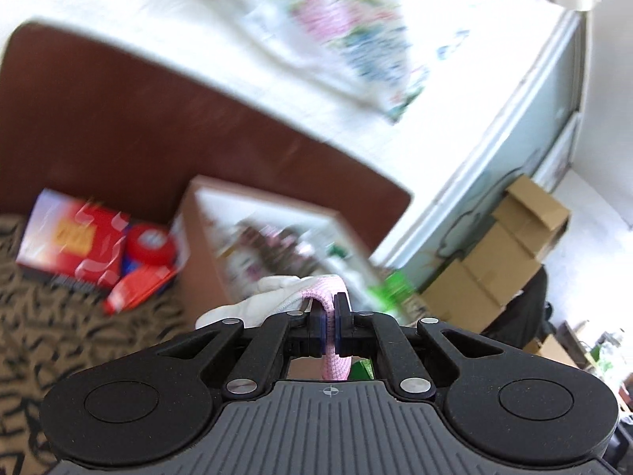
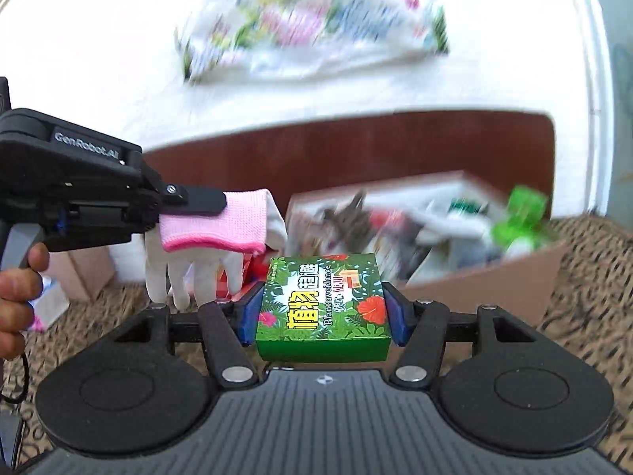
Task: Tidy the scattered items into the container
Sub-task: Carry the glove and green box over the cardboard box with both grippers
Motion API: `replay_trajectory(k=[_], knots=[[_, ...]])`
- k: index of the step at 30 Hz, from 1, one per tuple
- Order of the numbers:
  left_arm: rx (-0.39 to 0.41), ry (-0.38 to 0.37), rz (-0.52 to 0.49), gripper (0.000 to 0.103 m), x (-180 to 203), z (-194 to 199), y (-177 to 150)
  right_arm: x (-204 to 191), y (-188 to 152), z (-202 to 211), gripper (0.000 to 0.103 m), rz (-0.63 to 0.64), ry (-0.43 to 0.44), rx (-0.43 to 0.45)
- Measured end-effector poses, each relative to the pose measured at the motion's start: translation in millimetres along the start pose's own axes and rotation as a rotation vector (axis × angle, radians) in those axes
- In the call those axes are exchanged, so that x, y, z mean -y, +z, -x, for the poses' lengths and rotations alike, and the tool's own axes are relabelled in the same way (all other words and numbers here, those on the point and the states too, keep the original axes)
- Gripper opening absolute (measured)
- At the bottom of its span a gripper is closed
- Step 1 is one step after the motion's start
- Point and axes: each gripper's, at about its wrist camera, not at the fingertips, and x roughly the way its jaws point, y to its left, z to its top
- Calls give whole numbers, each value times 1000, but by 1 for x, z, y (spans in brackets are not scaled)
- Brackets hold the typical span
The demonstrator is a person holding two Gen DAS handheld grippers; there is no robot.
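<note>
Pink cuff fabric of one glove (image 1: 277,297) is pinched between the narrow fingers of the left claw (image 1: 330,318) in the left wrist view. The white body of the glove hangs to the left of the claw. One cardboard box (image 1: 205,245), the container, sits ahead and below, already holding blurred items. One red packet group (image 1: 99,245) lies left of the box on the patterned bed cover (image 1: 39,316); the count of pieces there cannot be told through blur. Risk: the grip holds only the cuff edge, so a fast swing could pull the fabric free short of the box.

Right wrist view: the right claw (image 2: 322,312) is clamped on one green carton (image 2: 322,308), pads on its two sides. The left claw (image 2: 190,202) appears at left with the glove (image 2: 209,237) dangling, four fingers visible. The cardboard box (image 2: 474,281) lies beyond and to the right. Risks: the dangling glove fingers may snag the box wall; the two claws are near each other and could collide over the opening; the carton may land on the crowded contents and tip out.
</note>
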Motion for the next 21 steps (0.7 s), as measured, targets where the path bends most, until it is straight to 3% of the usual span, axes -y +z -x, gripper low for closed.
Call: replay_trajectory(k=[9,21], knots=[[17,-87,-59,7,58,-53,57,44,57,-9,65,22,-86,134],[-12,-117,-41,8,53,-166,97,101,74,-85,65,32,-179,91]])
